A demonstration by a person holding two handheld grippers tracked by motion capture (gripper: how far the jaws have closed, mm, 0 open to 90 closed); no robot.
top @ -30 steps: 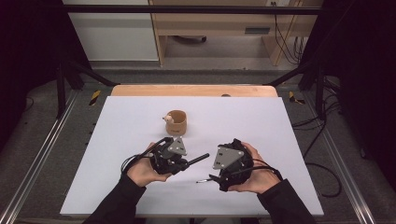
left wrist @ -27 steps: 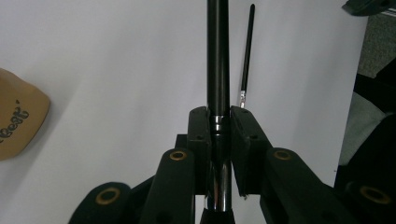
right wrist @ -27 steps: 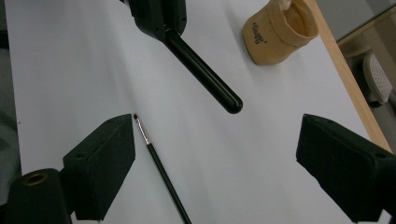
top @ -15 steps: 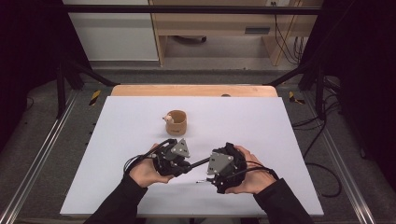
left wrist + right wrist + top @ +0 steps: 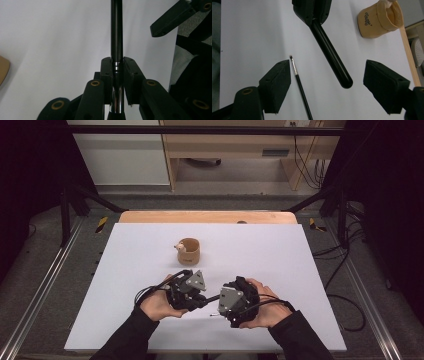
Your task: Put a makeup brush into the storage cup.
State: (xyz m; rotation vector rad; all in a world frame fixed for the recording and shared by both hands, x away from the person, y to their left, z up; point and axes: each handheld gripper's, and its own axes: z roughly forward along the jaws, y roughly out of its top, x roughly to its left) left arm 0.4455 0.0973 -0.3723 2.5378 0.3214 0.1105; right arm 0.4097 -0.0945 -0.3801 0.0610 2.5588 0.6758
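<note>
Near the front edge of the white desk point(image 5: 280, 250), the left gripper point(image 5: 186, 292) and the right gripper point(image 5: 235, 304) meet, each in a hand. From the high view the thing between them is a thin dark line; the left gripper view shows it plainly, a black brush handle point(image 5: 116, 30) with a chrome ferrule, clamped tight between the left fingers point(image 5: 106, 75) and running straight up the picture. The right gripper view shows that same handle slanting down from the left gripper, its rounded end hanging free in the wide gap between the right fingers point(image 5: 277, 80), touching neither. These fingers stand well apart, having just been closing, and hold nothing. That view also shows a second, finer brush point(image 5: 298, 80) lying flat on the desk just beside one right finger.

A strip of bare wood borders the desk's far edge; beyond it stand wooden furniture and cables on grey floor.

A tan cup point(image 5: 189, 251) stands upright behind the grippers; its contents cannot be made out.
</note>
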